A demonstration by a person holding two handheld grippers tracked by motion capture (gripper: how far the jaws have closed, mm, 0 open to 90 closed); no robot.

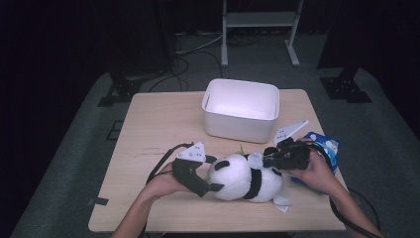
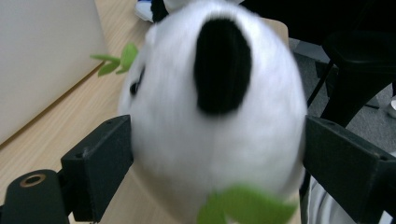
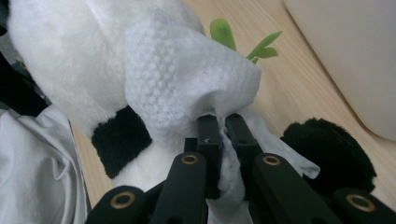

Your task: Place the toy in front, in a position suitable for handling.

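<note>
On the table [image 1: 148, 129], near edge: panda [image 1: 245, 177], lying on its side in front of the bin [image 1: 241, 109]. Left gripper [image 1: 214, 187] jaws clamp the panda's head from both sides. Right gripper [image 1: 270, 159] jaws pinch a white wipe [image 3: 187, 79], pressed against the panda's body. Blue packet [image 1: 328, 146] beside right hand [image 1: 314, 171].
</note>
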